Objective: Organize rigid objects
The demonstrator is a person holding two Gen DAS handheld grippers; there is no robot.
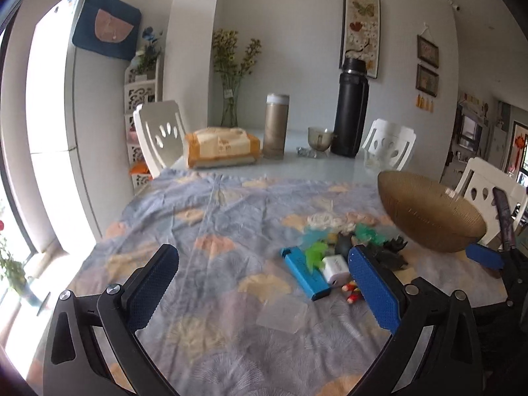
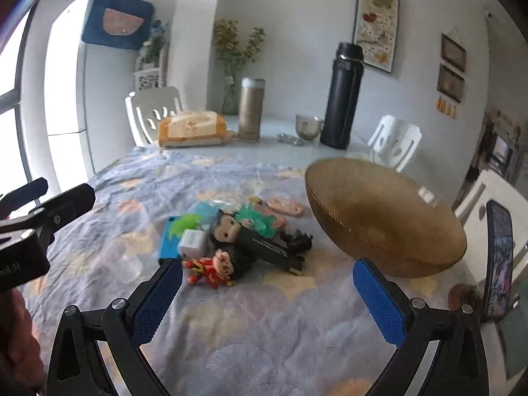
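— Blue pads on both tools; what are they doing?
— My left gripper (image 1: 264,283) and my right gripper (image 2: 267,293) both hang spread wide above the patterned cloth (image 1: 211,231), grasping nothing.
— And the things to sort?
— Heaped just left of the amber bowl (image 2: 379,224): a blue lighter (image 1: 305,275), a white cube (image 2: 193,242), a red figurine (image 2: 214,269), a black block (image 2: 270,247) with white lettering too blurred to read.
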